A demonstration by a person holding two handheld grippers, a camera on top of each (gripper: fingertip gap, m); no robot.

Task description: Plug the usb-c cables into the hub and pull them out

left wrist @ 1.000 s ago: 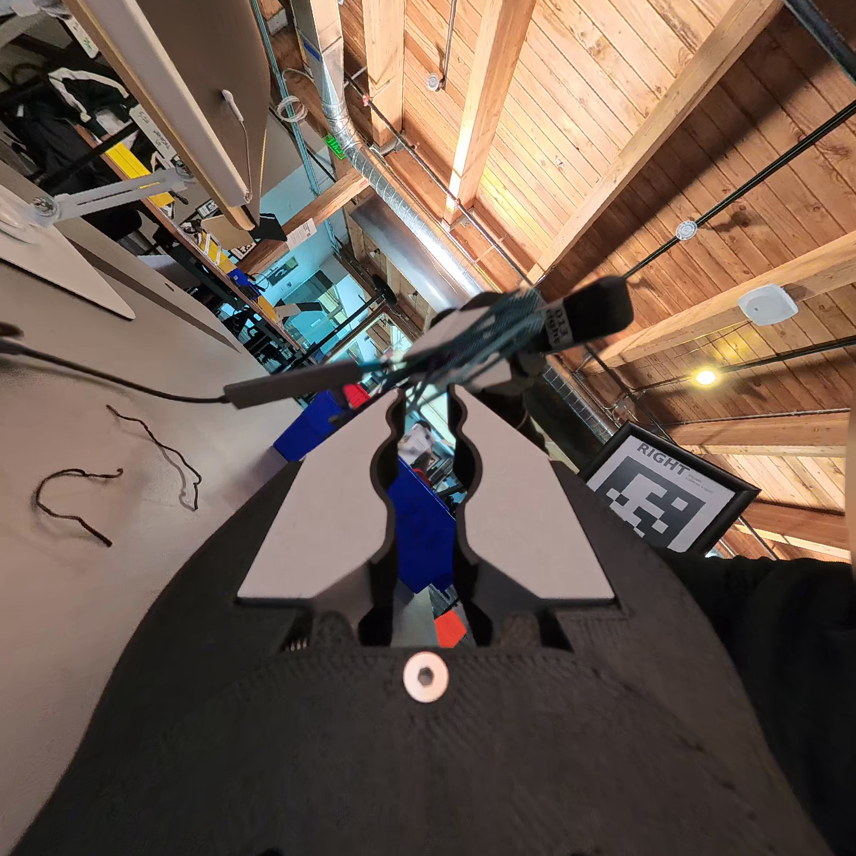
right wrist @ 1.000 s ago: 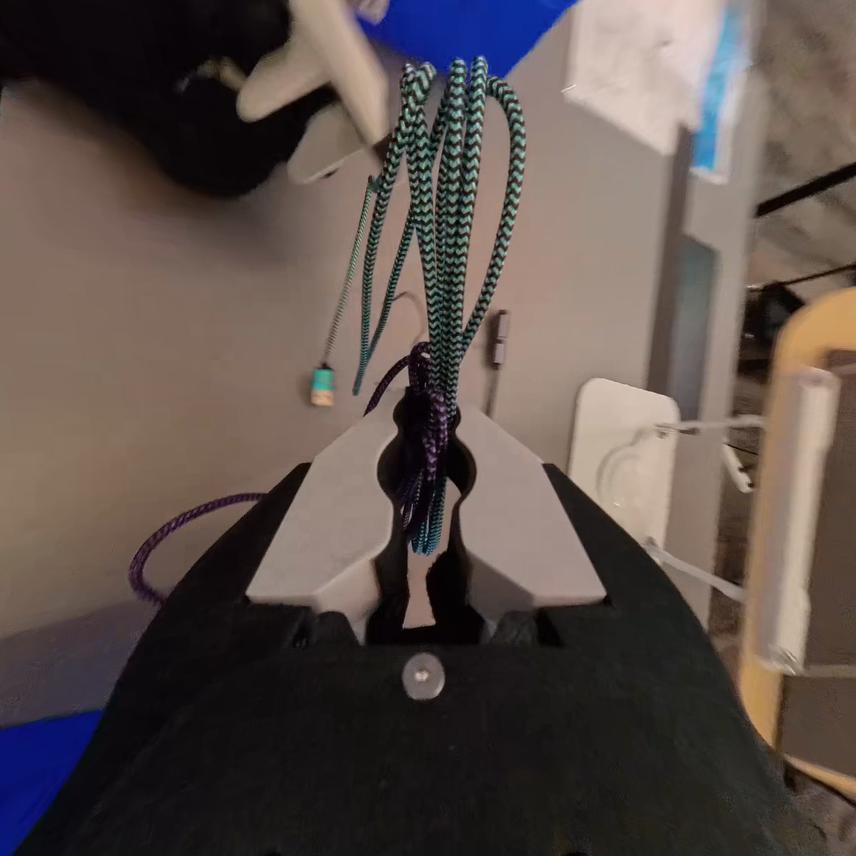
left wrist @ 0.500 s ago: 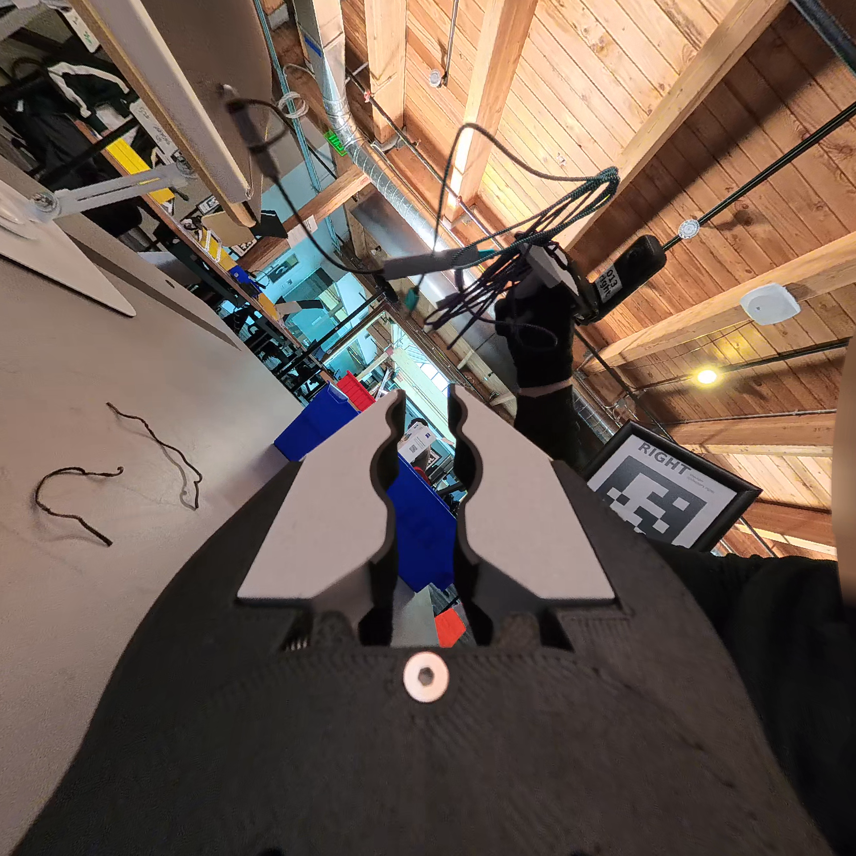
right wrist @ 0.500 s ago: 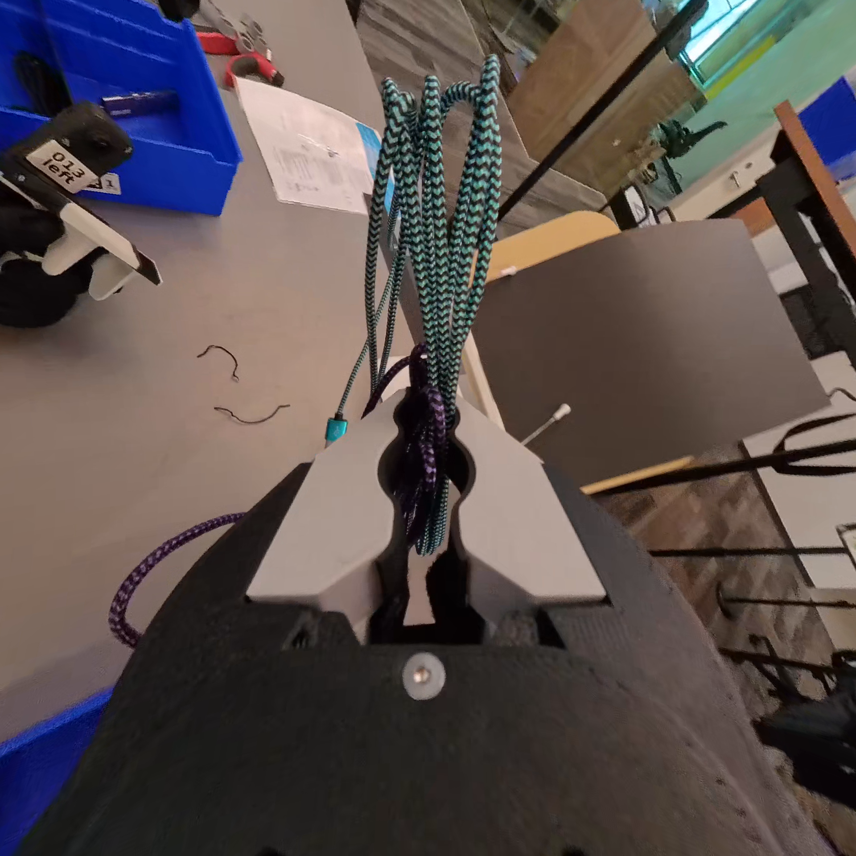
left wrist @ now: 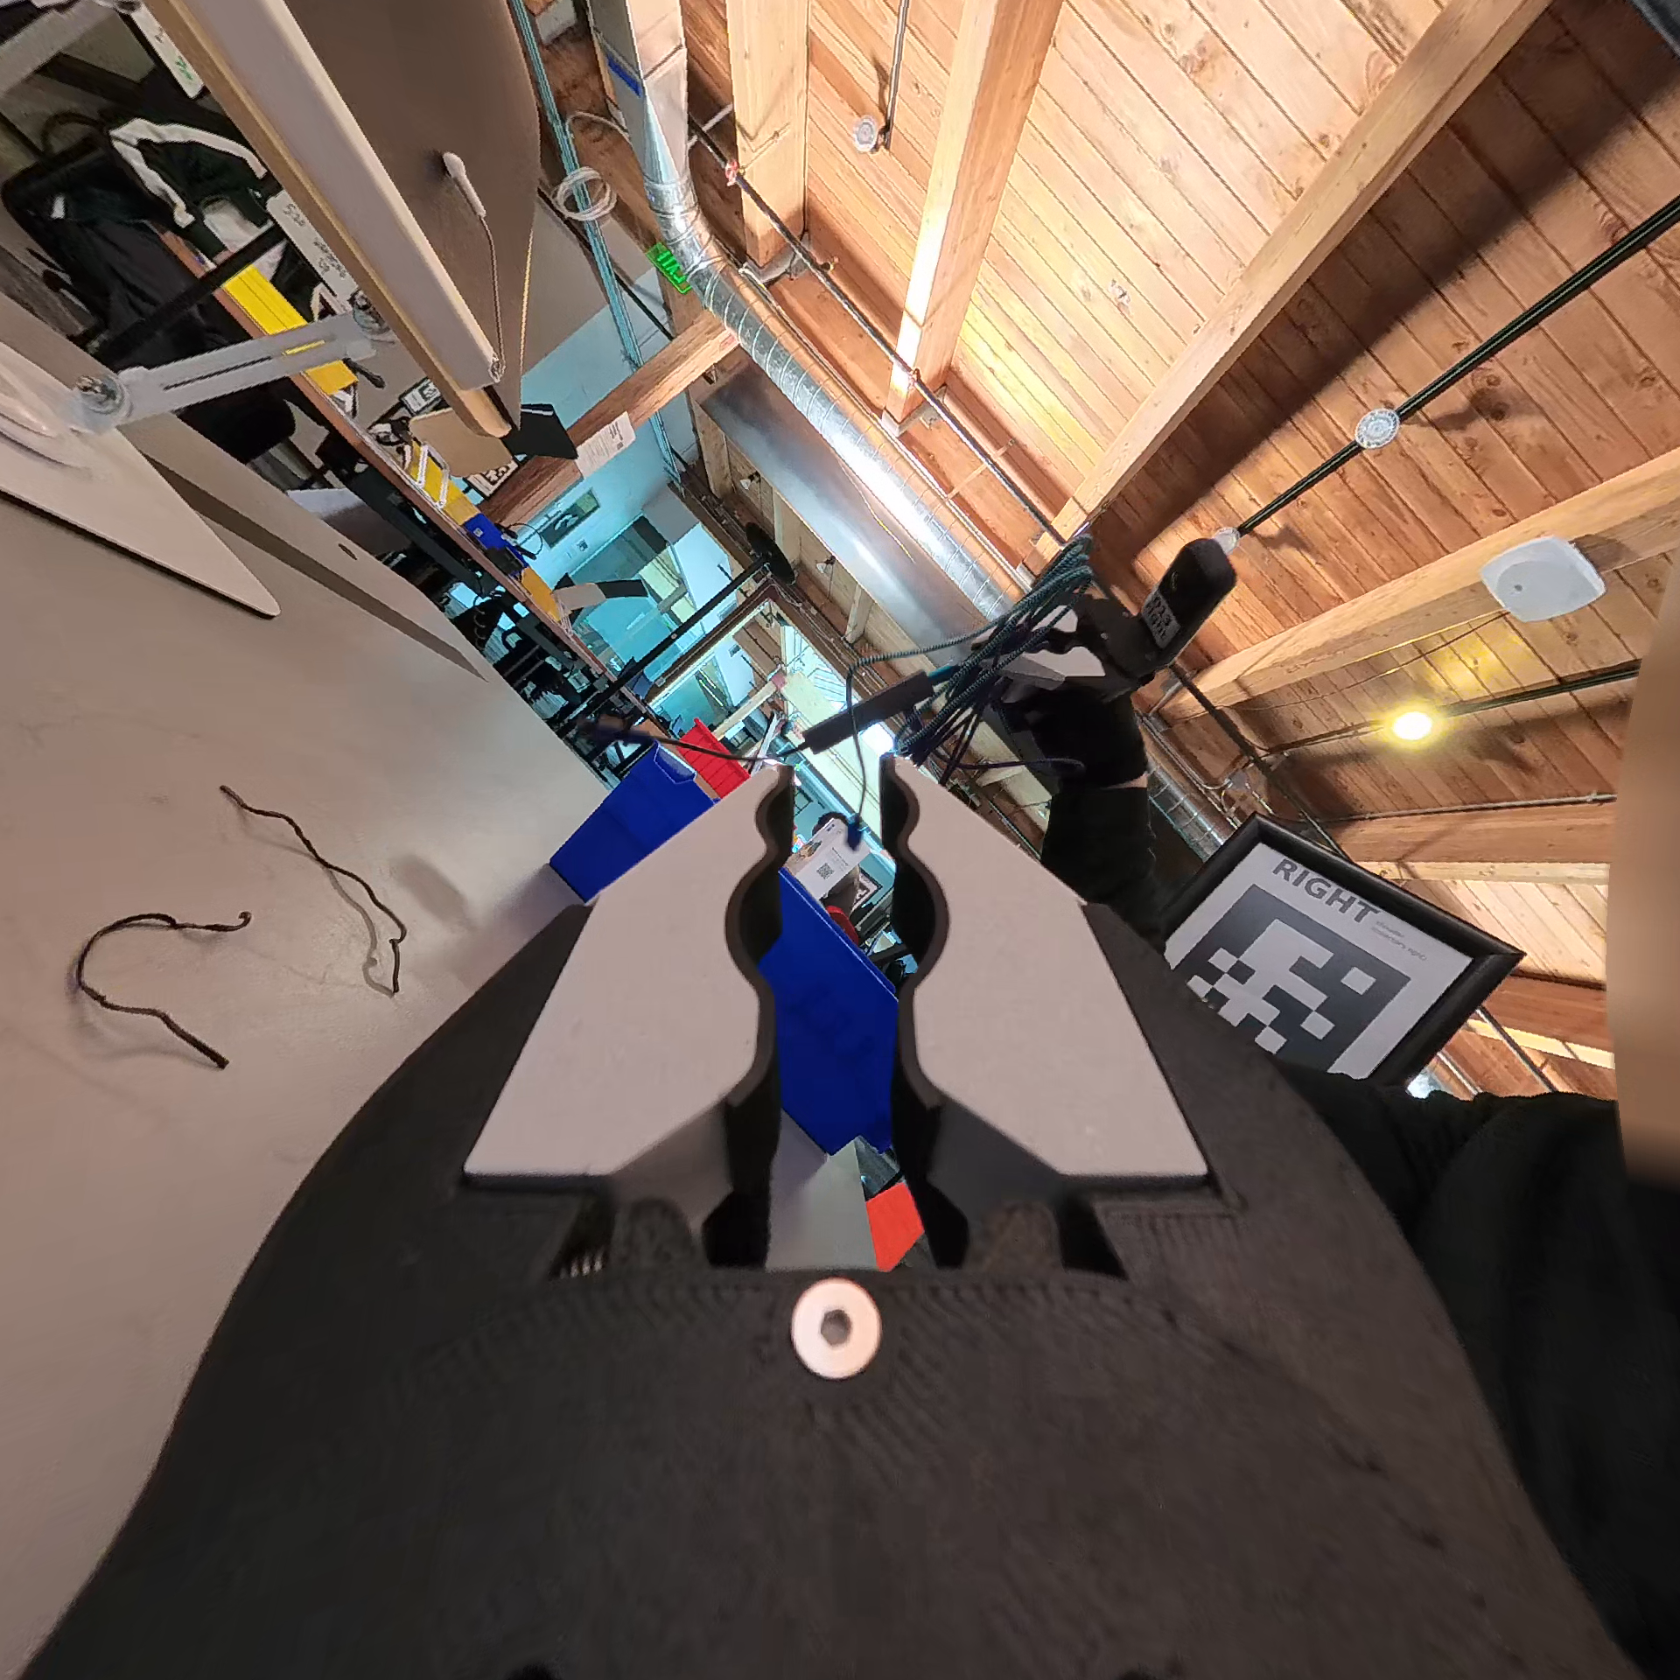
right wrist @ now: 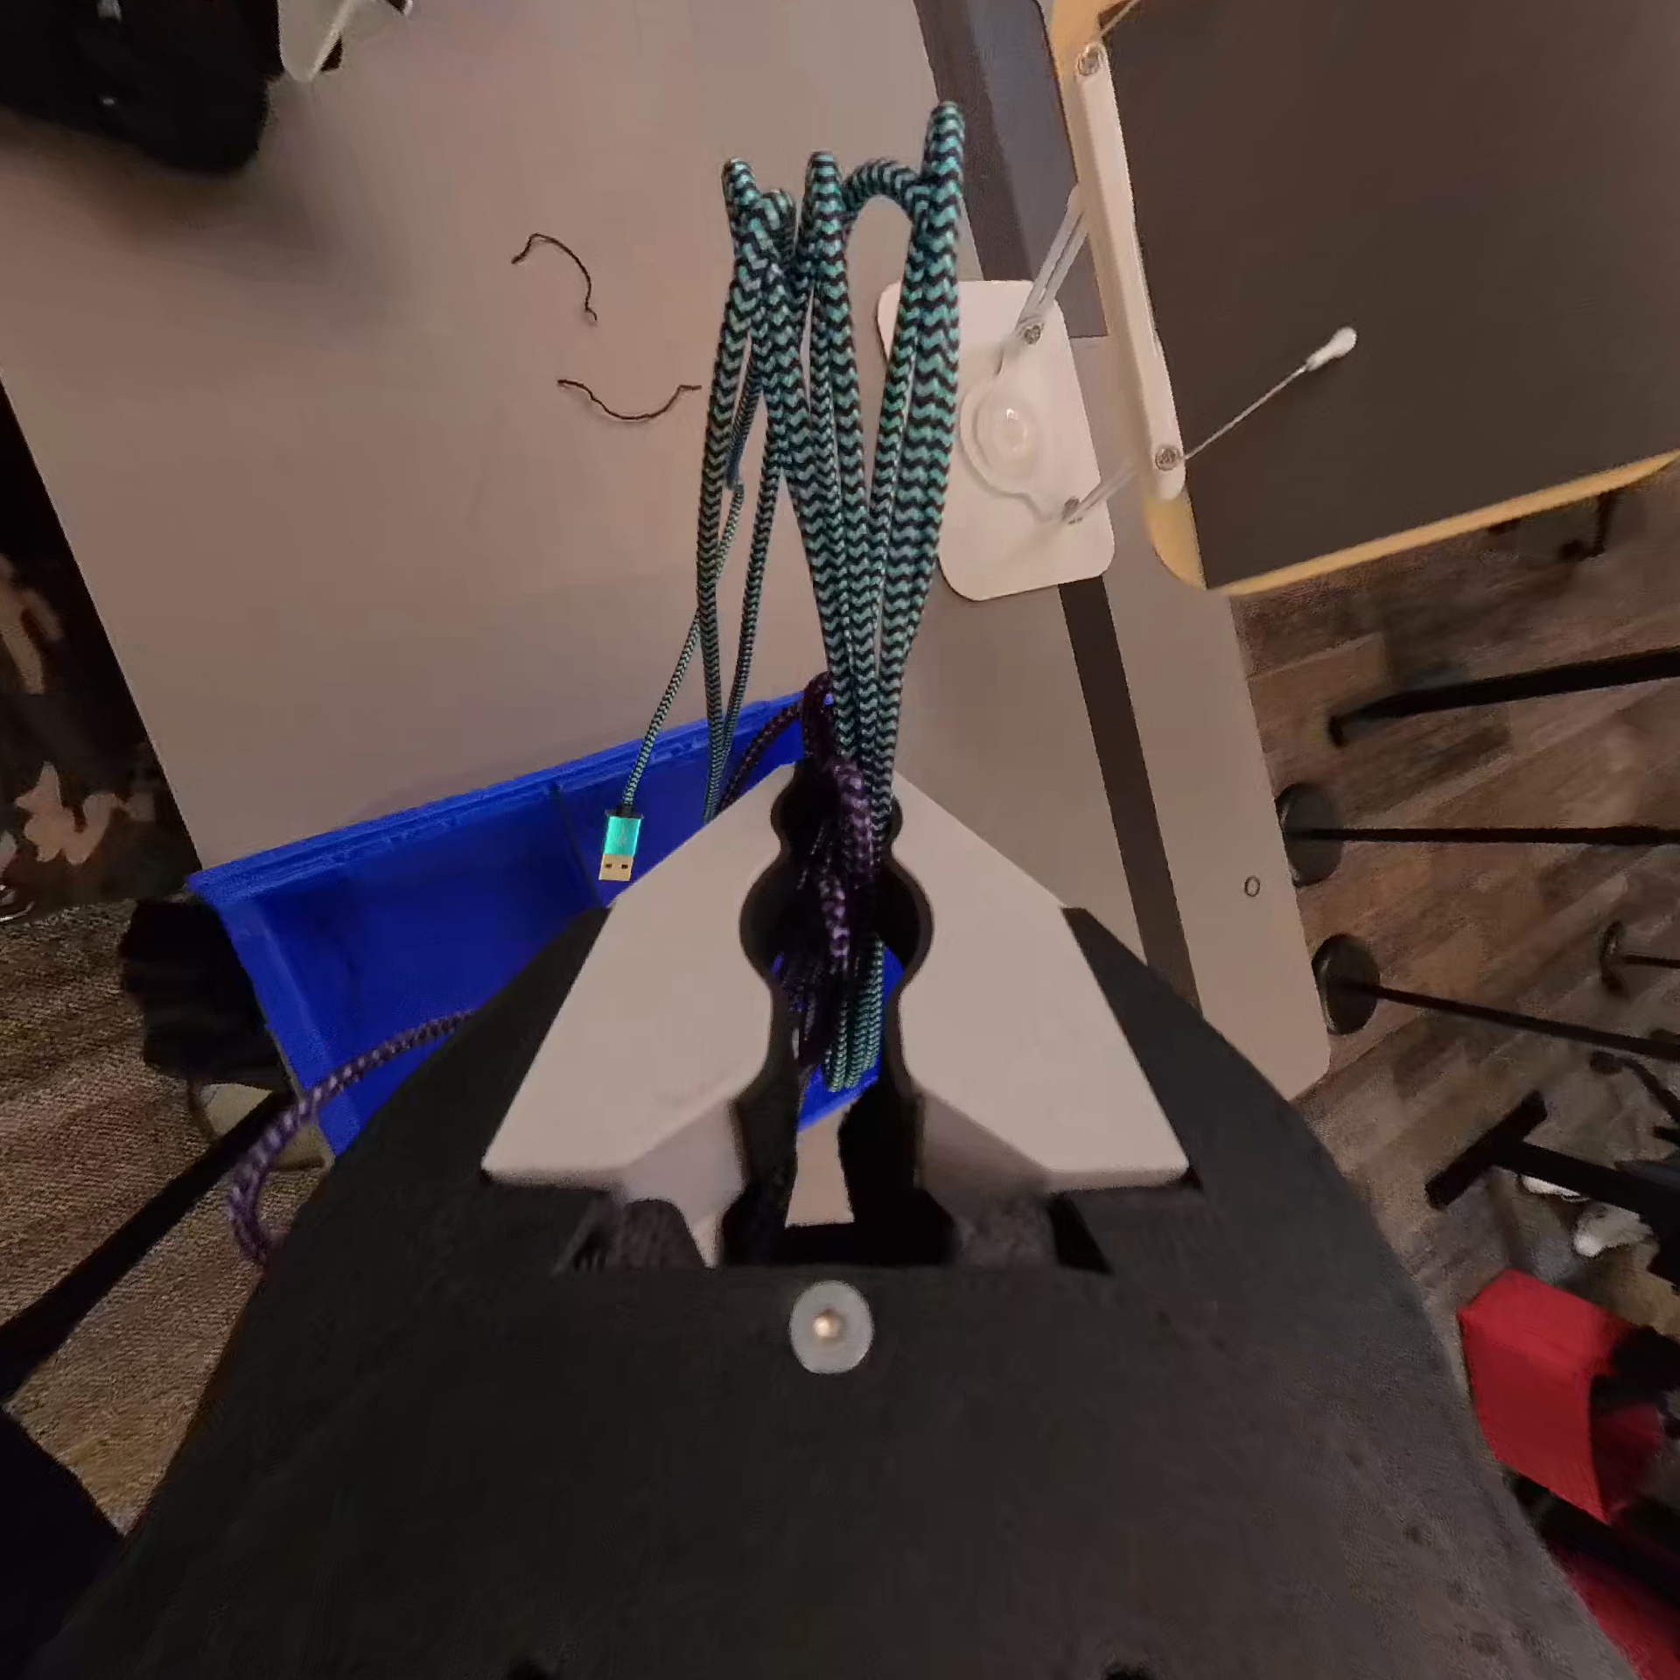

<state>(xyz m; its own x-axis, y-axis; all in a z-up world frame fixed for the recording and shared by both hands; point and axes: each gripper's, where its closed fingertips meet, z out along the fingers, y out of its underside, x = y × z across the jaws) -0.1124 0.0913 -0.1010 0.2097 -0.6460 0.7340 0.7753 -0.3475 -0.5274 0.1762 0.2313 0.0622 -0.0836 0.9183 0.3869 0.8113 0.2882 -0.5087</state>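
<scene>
Below centre of the right wrist view, my right gripper [right wrist: 835,823] jaws clench teal-and-black and purple braided cables [right wrist: 855,473] over a blue plastic bin [right wrist: 409,918], contents unseen; left gripper [left wrist: 835,791] jaws released.

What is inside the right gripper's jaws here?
The right gripper is shut on a bundle of braided cables: folded teal cable loops sticking out past the tips, and a purple cable bunched in the round notch. The jaws hide the rest.

Grey table [left wrist: 227,727] — two dark strings [left wrist: 309,873]; blue bin [right wrist: 409,918] nearby.
</scene>
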